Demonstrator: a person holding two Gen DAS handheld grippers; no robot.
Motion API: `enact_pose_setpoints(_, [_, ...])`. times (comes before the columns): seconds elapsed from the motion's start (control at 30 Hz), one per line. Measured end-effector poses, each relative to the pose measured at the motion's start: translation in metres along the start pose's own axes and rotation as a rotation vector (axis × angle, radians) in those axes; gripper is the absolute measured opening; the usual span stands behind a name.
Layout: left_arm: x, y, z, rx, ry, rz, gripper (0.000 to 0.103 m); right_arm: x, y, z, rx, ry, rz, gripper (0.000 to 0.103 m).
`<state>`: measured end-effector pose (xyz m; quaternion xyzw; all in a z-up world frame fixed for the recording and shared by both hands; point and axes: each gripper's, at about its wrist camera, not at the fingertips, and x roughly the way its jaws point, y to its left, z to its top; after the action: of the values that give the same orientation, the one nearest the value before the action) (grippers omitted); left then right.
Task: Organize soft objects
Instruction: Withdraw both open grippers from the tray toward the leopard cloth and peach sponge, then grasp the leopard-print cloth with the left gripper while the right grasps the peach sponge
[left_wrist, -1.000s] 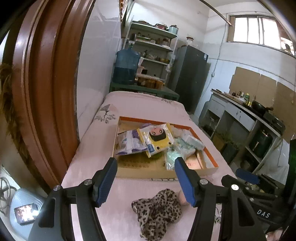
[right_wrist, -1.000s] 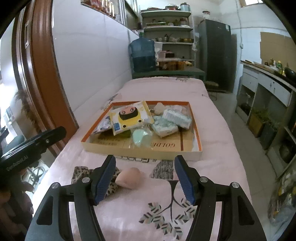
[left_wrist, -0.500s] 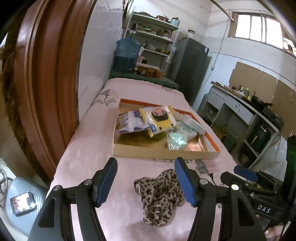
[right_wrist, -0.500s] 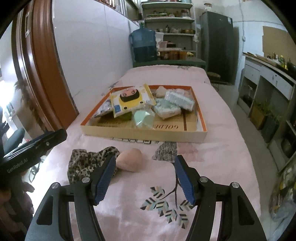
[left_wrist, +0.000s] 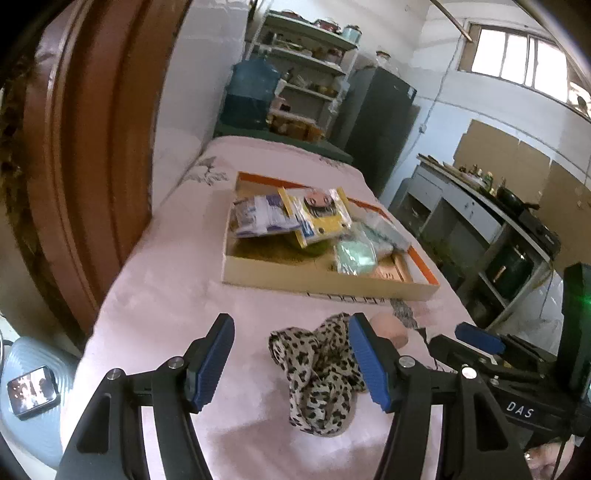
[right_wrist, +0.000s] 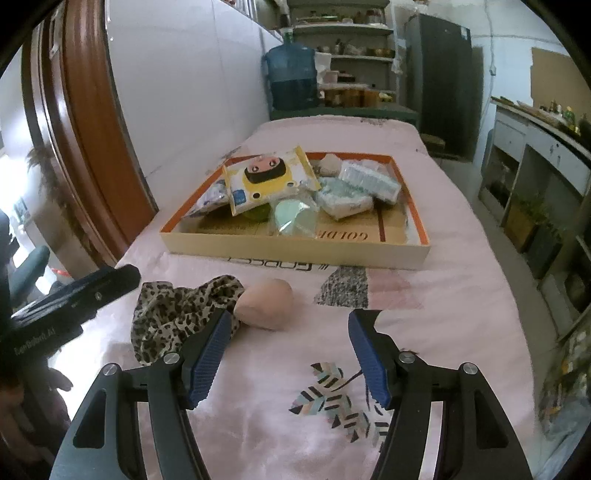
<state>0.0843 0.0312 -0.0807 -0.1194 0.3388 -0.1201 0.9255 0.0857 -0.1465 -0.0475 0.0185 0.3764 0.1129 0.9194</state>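
A crumpled leopard-print cloth lies on the pink bedspread, with a beige egg-shaped soft object touching its right side. Beyond them stands a shallow cardboard box holding a yellow cartoon wipes pack, a mint sponge in clear wrap and several tissue packs. My left gripper is open just above the cloth, nothing between its fingers. My right gripper is open, hovering in front of the beige object.
The pink bedspread drops off at the right toward a floor with cabinets. A brown door frame and white wall run along the left. A blue water jug and shelves stand beyond the bed's far end.
Both grippers have sunk toward the bed and tipped downward, so the cloth and beige object sit higher and larger in view. Both stay open.
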Motion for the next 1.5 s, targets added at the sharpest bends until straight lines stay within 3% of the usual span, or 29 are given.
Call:
enact_pose_setpoints(0.6, [0.050,-0.015,-0.022,0.066,0.186,-0.046,0.064,0.040,0.003,0.011,0.033,0.051,0.058,0.068])
enact_pose_setpoints(0.8, [0.051,-0.012,-0.023,0.052,0.190,-0.027,0.046,0.056,0.006,0.010,0.038,0.086,0.072,0.068])
enact_pose_setpoints(0.83, [0.051,-0.010,-0.023,0.047,0.190,-0.032,0.037,0.058,0.006,0.010,0.040,0.092,0.071,0.065])
enact_pose_setpoints(0.87, [0.051,-0.008,-0.023,0.035,0.192,-0.039,0.031,0.059,0.006,0.009,0.041,0.096,0.075,0.051])
enact_pose_setpoints(0.9, [0.051,-0.006,-0.023,0.029,0.193,-0.043,0.029,0.061,0.005,0.009,0.043,0.104,0.084,0.044])
enact_pose_setpoints(0.97, [0.051,-0.004,-0.023,0.019,0.194,-0.058,0.020,0.060,0.005,0.008,0.047,0.103,0.093,0.043])
enact_pose_setpoints(1.17, [0.050,-0.008,-0.025,0.030,0.191,-0.068,0.014,0.058,0.005,0.007,0.043,0.100,0.093,0.041])
enact_pose_setpoints(1.5, [0.046,-0.012,-0.023,0.034,0.173,-0.060,0.012,0.047,0.003,0.011,0.039,0.073,0.082,0.041])
